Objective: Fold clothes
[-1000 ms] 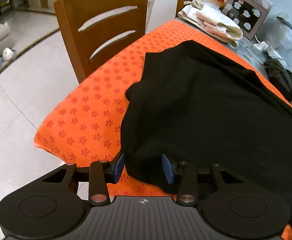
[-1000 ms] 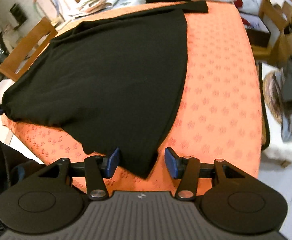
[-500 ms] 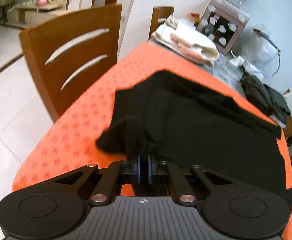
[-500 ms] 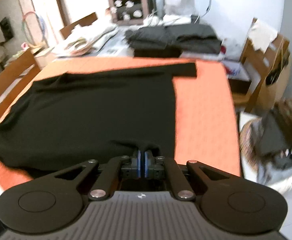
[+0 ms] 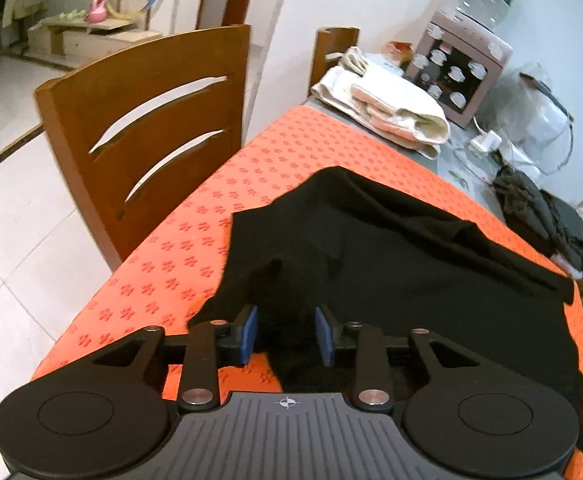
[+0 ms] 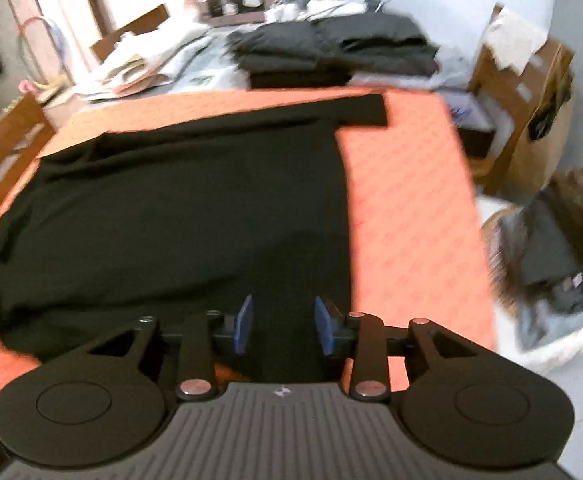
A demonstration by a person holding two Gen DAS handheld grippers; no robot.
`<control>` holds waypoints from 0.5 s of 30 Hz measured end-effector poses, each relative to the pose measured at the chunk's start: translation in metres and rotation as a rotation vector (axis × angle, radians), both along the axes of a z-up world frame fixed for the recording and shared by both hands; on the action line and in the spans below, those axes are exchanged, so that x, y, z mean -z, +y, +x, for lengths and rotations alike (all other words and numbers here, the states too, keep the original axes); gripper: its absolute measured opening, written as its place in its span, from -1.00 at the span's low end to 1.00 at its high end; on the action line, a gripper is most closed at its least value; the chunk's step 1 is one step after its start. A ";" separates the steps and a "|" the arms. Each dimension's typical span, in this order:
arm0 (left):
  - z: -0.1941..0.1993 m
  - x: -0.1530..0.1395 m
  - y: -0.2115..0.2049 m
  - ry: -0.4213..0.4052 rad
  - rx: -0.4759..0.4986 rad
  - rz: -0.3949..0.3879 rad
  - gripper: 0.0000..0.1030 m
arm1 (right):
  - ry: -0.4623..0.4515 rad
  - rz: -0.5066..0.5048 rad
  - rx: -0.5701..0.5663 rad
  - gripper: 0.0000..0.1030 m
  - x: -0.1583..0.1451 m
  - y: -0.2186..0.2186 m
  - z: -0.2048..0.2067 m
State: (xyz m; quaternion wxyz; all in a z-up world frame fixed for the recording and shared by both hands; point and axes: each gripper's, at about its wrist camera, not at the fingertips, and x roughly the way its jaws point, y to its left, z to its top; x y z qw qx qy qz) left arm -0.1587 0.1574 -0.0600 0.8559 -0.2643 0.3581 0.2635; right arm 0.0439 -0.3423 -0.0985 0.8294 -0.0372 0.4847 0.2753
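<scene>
Garment: a black garment (image 5: 411, 264) lies spread on the counter, over an orange mat (image 5: 195, 232) printed with small flowers; its near hem is doubled back on itself, with a rumpled ridge at the left corner.
Sleeve: one black sleeve (image 6: 365, 110) runs straight out to the right along the far edge (right wrist view, blurred).
Left tongs: the left tongs (image 5: 286, 334) stand apart, blue pads (image 5: 248, 334) on either side of the folded hem; cloth lies between them, but nothing is pinched.
Right tongs: the right tongs (image 6: 282, 325) are likewise spread wide over the black fabric near its right edge, holding nothing.
Beyond the mat: a pile of cream towels (image 5: 387, 104) and a heap of dark clothes (image 5: 539, 212) sit at the far end of the counter.
Surroundings: a wooden chair (image 5: 147, 120) stands just beside the counter's left side, and a pink cabinet (image 5: 457, 68) stands against the wall.
</scene>
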 end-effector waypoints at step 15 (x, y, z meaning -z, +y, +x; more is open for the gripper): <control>-0.022 0.024 -0.014 -0.046 -0.022 -0.148 -0.01 | 0.135 0.027 -0.163 -0.65 0.037 0.034 -0.035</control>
